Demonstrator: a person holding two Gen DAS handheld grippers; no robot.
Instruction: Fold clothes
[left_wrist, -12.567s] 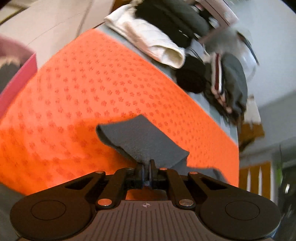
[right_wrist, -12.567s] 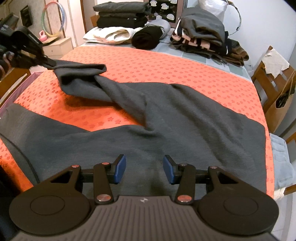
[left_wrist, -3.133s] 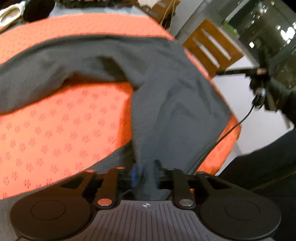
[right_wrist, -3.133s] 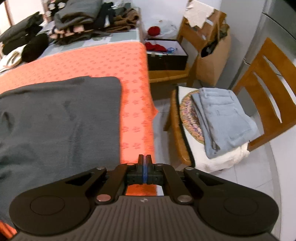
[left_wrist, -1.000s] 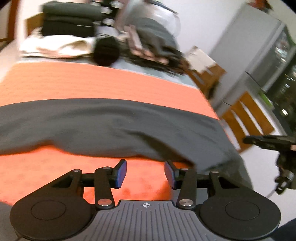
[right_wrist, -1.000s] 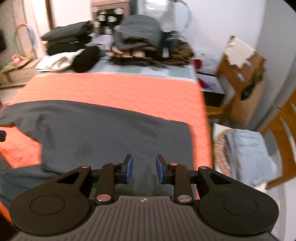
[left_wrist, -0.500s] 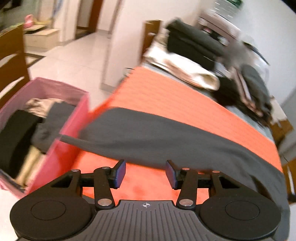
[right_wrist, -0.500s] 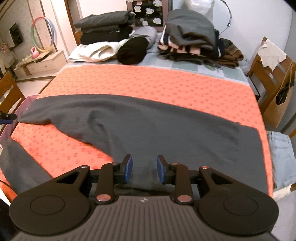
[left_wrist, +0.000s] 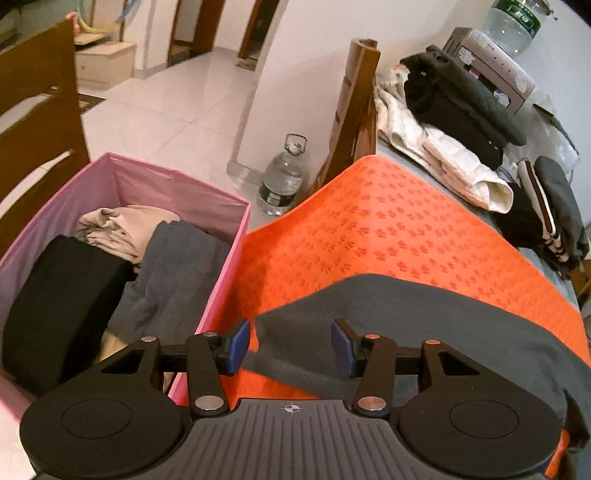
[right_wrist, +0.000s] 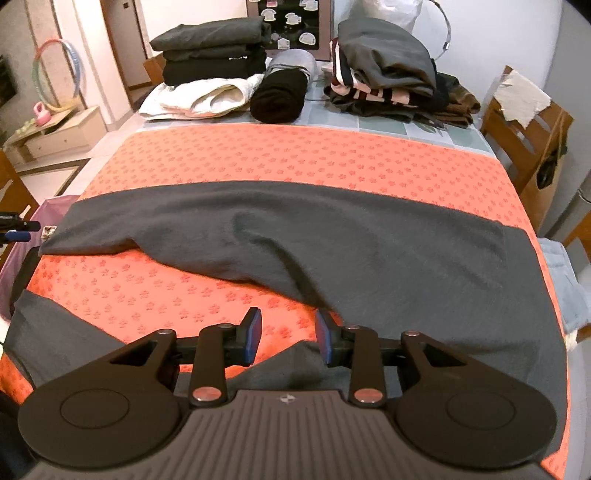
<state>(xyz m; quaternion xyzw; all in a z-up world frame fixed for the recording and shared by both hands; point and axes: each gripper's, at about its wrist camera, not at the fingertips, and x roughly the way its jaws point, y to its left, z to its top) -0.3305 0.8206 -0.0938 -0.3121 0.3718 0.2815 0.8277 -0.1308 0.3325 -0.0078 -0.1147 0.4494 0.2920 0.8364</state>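
Observation:
A dark grey garment (right_wrist: 369, 247) lies spread in a long band across the orange patterned cloth (right_wrist: 295, 155) on the table. Its left end (left_wrist: 424, 317) reaches the table's left edge. My left gripper (left_wrist: 290, 345) hovers open just over that end, with cloth below the gap but not pinched; its fingers (right_wrist: 18, 235) show at the far left of the right wrist view. At the near side of the table my right gripper (right_wrist: 289, 334) is open, its jaws still widening a little, with nothing between them. It hangs above orange cloth and a near fold of the garment.
A pink fabric box (left_wrist: 184, 181) holding clothes stands beside the table's left edge, with a water bottle (left_wrist: 282, 181) and a wooden chair (left_wrist: 354, 110) behind it. Folded piles (right_wrist: 214, 48) and a white jacket (right_wrist: 199, 98) line the far edge. Jeans (right_wrist: 561, 280) lie off the right side.
My left gripper has swung from over the table's middle to its left end, bringing the pink box into view. My right gripper has shifted left along the near edge. Both stay open.

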